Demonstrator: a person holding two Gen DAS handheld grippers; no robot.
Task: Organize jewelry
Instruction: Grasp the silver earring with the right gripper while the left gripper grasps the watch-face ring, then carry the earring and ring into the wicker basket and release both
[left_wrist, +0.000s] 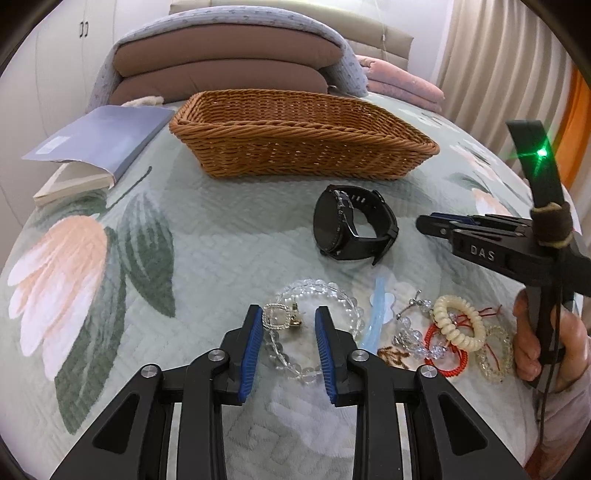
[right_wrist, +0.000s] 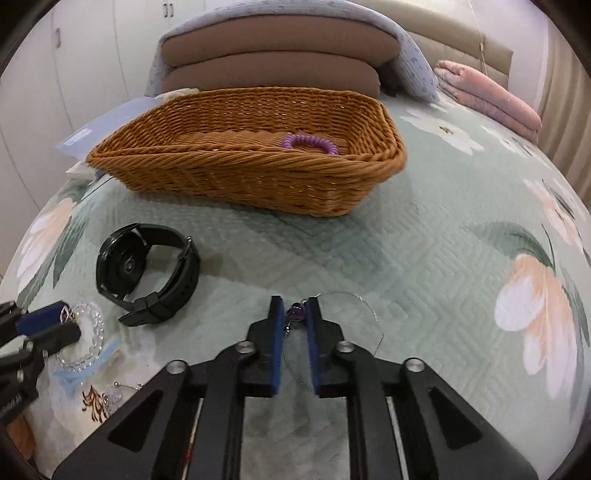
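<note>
Earring (left_wrist: 281, 316), square and sparkly, sits between my left gripper's (left_wrist: 289, 328) pads over the clear bead bracelet (left_wrist: 332, 295); contact unclear, so it may drop.

Pendant (right_wrist: 296, 312) pinched in my right gripper (right_wrist: 295, 314), chain (right_wrist: 369, 314) trailing rightward across the quilt (right_wrist: 424, 258); it could snag before the basket (right_wrist: 258, 173).

Bedspread (right_wrist: 424, 258): pale green, quilted zigzag, peach-and-white flowers, dark green leaves.
Basket (right_wrist: 240, 177): tan-brown wicker weave.
Hair tie (right_wrist: 310, 142) in basket: purple coil.
Watch (left_wrist: 351, 229): black all over.
Bracelet (left_wrist: 332, 295): clear beads.
Coil tie (left_wrist: 458, 325): cream.
Cord loop (left_wrist: 443, 358): red.
Pendant (right_wrist: 296, 312): purple stone on thin silver chain.
Book (left_wrist: 99, 136): blue-grey cover.
Pillows (left_wrist: 229, 70): brown.
Blanket (right_wrist: 491, 96): pink.
Left tool (left_wrist: 290, 321): black, blue pads.
</note>
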